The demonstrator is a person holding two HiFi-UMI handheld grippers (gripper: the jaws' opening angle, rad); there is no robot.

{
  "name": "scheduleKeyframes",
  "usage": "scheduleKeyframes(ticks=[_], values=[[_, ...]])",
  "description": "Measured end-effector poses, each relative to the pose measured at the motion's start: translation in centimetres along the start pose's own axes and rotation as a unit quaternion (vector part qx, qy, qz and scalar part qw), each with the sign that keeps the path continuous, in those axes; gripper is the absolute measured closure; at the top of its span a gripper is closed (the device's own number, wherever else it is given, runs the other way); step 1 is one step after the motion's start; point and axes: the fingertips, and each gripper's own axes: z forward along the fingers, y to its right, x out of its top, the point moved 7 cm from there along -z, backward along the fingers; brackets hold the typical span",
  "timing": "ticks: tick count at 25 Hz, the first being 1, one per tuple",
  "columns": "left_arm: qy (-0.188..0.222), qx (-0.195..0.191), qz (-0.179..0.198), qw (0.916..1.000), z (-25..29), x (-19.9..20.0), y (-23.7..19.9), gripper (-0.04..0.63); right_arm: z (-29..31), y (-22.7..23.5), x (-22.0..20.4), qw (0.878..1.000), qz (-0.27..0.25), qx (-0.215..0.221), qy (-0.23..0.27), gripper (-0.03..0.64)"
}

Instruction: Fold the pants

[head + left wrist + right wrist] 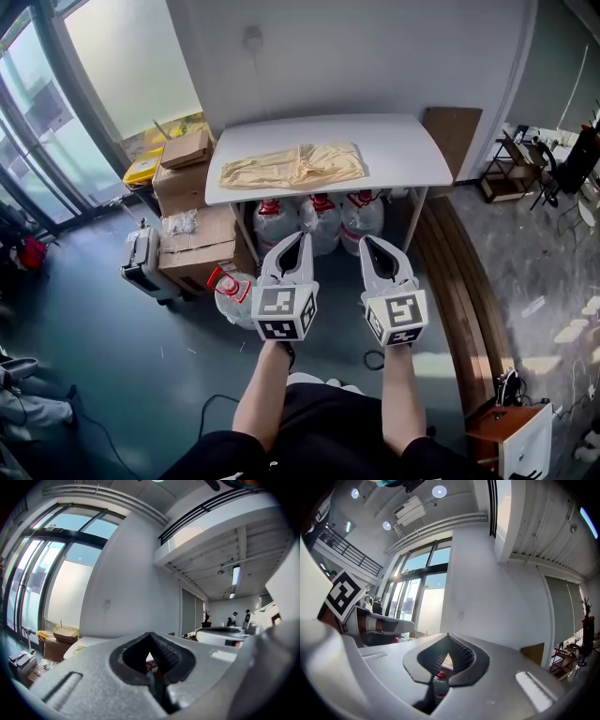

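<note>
Left gripper [298, 236], right gripper [367, 240] closed, empty. Tan pants [295, 166] at 12 o'clock, well apart: approach, open, pinch outer edges.

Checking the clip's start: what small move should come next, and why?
Probably carry both claws forward to the pants: they lie spread on the table, while the left claw and right claw hang shut, empty, well short of it.

Pale yellow pants [295, 165] on a white worktop [412, 155]. The left hand-held gripper [301, 235] and right hand-held gripper [367, 240] are white, with black-and-white patterned marker cubes [283, 313]. Brown cardboard boxes [192, 246].
</note>
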Motion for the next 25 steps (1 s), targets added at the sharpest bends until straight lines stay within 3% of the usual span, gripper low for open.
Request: scheduleKeyframes(ticks=[13,25], values=[[0.005,0.013,-0.021,0.9997,-0.6,0.5,0.2,0.591,-0.3,0.8,-0.7,1.0,0.0,0.029,0.002,0.612],[0.032,-0.02,-0.008,0.9993,2.1,0.4,2.7,0.591,-1.1,5.0,-0.1,1.0,-0.01,-0.003,0.029,0.612]])
